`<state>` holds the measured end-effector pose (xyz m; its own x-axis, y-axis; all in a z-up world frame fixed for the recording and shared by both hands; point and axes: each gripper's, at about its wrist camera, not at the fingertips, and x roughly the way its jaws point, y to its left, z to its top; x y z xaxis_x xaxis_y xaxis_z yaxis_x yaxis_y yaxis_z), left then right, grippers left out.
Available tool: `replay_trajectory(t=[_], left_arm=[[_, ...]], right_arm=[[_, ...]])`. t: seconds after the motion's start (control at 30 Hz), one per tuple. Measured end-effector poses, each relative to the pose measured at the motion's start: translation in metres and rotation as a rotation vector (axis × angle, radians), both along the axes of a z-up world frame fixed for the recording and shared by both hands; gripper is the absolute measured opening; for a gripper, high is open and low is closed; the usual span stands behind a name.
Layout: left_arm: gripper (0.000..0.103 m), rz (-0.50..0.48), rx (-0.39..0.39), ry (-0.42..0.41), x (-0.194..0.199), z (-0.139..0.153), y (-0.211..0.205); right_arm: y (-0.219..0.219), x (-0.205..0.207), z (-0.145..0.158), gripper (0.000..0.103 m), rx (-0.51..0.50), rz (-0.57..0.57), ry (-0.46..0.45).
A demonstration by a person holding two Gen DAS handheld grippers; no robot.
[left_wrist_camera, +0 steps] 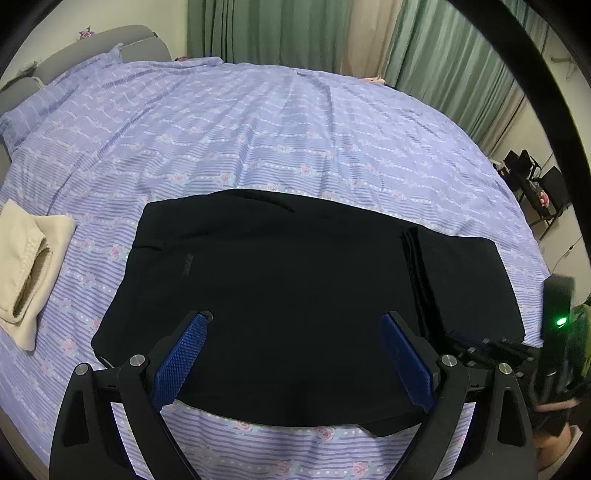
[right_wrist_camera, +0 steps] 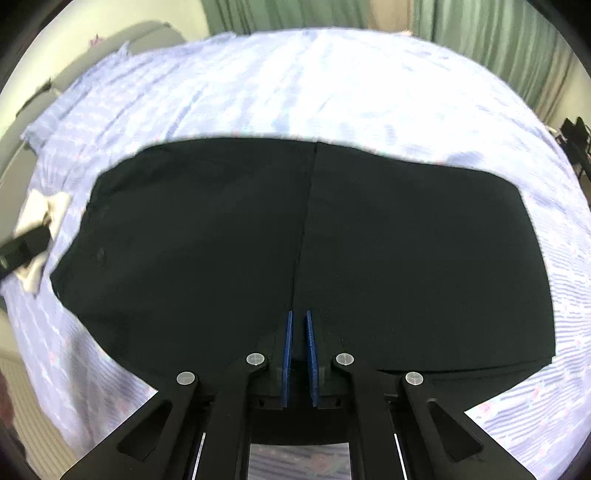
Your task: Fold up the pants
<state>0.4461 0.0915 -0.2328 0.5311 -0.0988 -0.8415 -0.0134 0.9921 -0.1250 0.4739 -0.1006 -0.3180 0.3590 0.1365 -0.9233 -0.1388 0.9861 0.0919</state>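
The right claw (right_wrist_camera: pixel 298 325) is nearly closed, pinching the pants (right_wrist_camera: pixel 221 229) at six o'clock; one layer might slip. The left claw (left_wrist_camera: pixel 293 328) hovers wide open, empty.

Pants (left_wrist_camera: pixel 277 288) lie on the bed (left_wrist_camera: pixel 258 129) — folded cloth (left_wrist_camera: pixel 26 269) to their left (apart).

Home bedroom: big bed (left_wrist_camera: pixel 258 122) w/ lilac floral-striped sheet, matching pillow (left_wrist_camera: pixel 55 96) against a grey padded headboard (left_wrist_camera: pixel 96 44), green floor-length curtains (left_wrist_camera: pixel 266 33) behind, black chairs (left_wrist_camera: pixel 535 184) in the far corner, folded cream garment (left_wrist_camera: pixel 26 266) on the bed.
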Motion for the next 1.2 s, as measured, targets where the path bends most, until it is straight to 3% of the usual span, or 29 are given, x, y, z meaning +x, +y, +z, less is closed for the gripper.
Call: replay_trajectory(t=[0.23, 0.4, 0.47, 0.63, 0.9, 1.0, 1.2], left_arm=[[0.096, 0.014, 0.014, 0.014, -0.005, -0.004, 0.005], [0.096, 0.037, 0.004, 0.008, -0.014, -0.003, 0.015], [0.096, 0.047, 0.007, -0.005, -0.02, 0.0, 0.021], [0.096, 0.083, -0.023, -0.025, -0.042, 0.008, 0.046], [0.097, 0.13, -0.061, 0.031, -0.083, 0.009, 0.098], [0.098, 0.166, -0.075, 0.038, -0.092, -0.002, 0.12], [0.097, 0.226, -0.18, 0.064, -0.085, -0.044, 0.159]], right_arm=[[0.006, 0.005, -0.019, 0.012, 0.018, -0.003, 0.059], [0.006, -0.007, 0.004, 0.036, 0.08, -0.005, 0.052], [0.014, -0.017, 0.022, 0.054, 0.077, -0.004, 0.016], [0.028, -0.05, 0.071, 0.067, 0.057, -0.002, -0.076], [0.09, -0.076, 0.099, 0.071, -0.007, 0.065, -0.07], [0.114, -0.075, 0.096, 0.071, -0.026, 0.088, -0.052], [0.156, -0.067, 0.071, 0.071, -0.054, 0.16, -0.026]])
